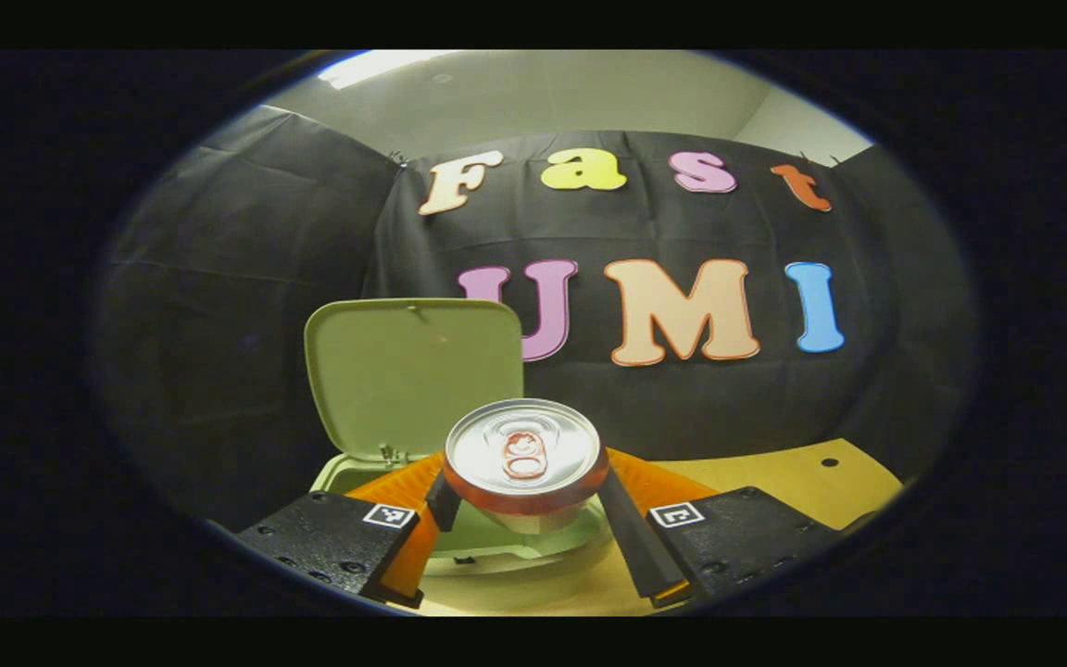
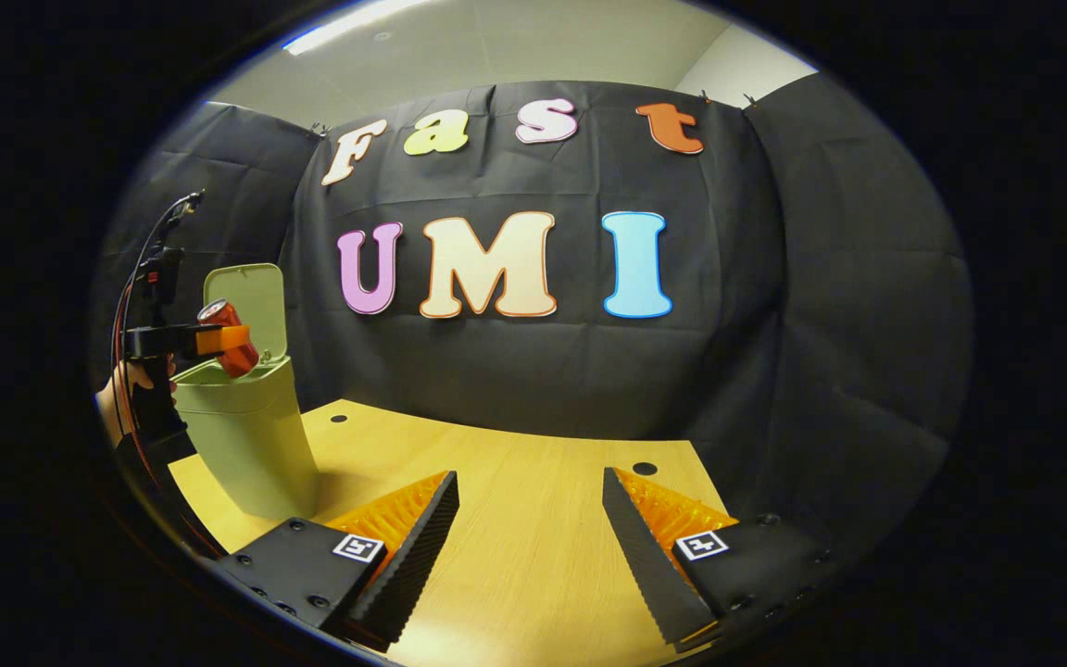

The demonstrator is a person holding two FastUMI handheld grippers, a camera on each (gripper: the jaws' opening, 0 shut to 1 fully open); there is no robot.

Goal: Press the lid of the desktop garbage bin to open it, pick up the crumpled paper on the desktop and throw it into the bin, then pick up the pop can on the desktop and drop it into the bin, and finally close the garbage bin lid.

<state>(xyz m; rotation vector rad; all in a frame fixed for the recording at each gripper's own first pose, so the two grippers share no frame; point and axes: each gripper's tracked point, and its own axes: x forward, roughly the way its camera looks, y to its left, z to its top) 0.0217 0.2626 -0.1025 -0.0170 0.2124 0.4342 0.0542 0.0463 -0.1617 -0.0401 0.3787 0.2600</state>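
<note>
A light wooden table (image 2: 533, 519) with small dark holes (image 2: 645, 469) stands before black cloth walls (image 2: 774, 324).

Dim booth, ceiling strip light (image 2: 348, 23) overhead; glare on can top (image 1: 522, 446); strong fisheye edge distortion.
</note>
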